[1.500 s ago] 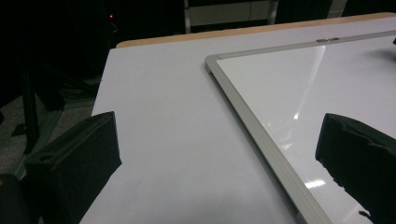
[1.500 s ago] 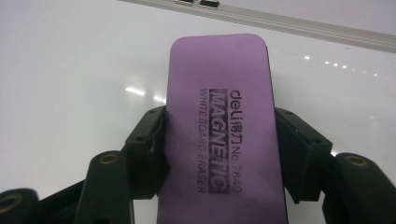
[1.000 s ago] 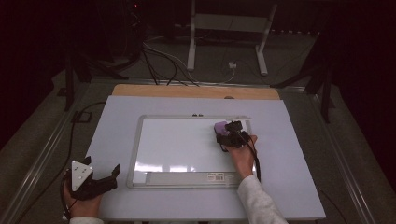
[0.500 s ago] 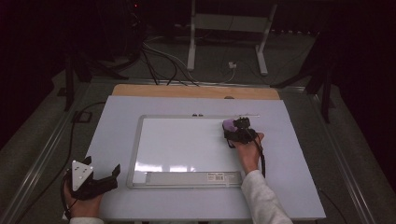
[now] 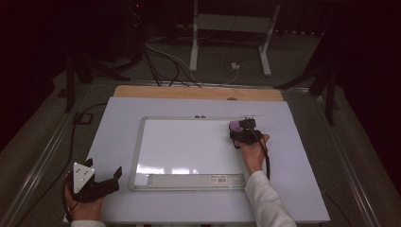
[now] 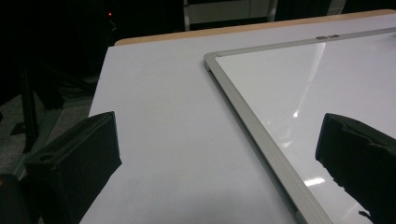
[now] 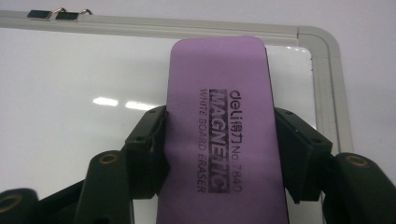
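Right gripper view, purple eraser (image 7: 219,130) clamped between jaws

The whiteboard (image 5: 189,149) lies centred on the table (image 5: 118,118); the eraser (image 5: 233,126) rests on its far right corner

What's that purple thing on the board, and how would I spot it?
Start at the whiteboard lying flat on the pale table, then go to its far right corner. There the right gripper clamps a flat purple eraser. It is the one coloured thing on the white board, with "MAGNETIC WHITE BOARD ERASER" printed in black on top.
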A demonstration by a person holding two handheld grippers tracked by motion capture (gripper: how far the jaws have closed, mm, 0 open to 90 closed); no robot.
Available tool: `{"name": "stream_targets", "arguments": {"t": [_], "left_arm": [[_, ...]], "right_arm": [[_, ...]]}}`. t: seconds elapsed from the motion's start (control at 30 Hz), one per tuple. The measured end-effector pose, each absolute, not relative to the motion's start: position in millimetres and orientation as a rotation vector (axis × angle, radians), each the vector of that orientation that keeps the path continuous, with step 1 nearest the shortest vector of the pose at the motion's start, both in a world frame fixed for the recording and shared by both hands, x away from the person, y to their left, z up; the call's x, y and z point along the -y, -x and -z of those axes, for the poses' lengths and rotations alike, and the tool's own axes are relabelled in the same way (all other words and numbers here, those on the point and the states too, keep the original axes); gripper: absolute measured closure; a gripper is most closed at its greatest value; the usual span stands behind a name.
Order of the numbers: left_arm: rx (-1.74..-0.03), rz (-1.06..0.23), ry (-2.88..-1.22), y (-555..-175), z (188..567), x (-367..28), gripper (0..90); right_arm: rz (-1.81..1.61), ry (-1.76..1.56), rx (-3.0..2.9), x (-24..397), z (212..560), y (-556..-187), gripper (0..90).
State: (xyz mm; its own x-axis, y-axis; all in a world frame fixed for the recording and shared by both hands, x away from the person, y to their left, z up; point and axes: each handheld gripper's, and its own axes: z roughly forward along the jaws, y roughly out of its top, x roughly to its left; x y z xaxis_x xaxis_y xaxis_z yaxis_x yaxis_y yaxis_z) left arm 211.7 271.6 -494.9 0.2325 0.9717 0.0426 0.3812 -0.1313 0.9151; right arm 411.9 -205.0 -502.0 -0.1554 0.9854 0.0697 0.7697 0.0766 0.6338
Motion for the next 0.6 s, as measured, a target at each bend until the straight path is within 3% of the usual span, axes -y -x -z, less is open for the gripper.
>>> {"name": "stream_targets", "arguments": {"t": [0.13, 0.37, 0.6], "left_arm": [[-1.278, -0.885, -1.666, -212, 495, -272, 0.6], [-1.281, -0.885, -1.664, -212, 495, -272, 0.6], [-1.280, -0.887, -1.664, -211, 495, -272, 0.6]], "right_arm": [[-0.785, -1.748, -1.984, 206, 502, -413, 40.3], [-0.776, -1.686, -2.020, 210, 497, -407, 22.8], [-0.766, -1.463, -2.041, 201, 486, -384, 28.2]]}}
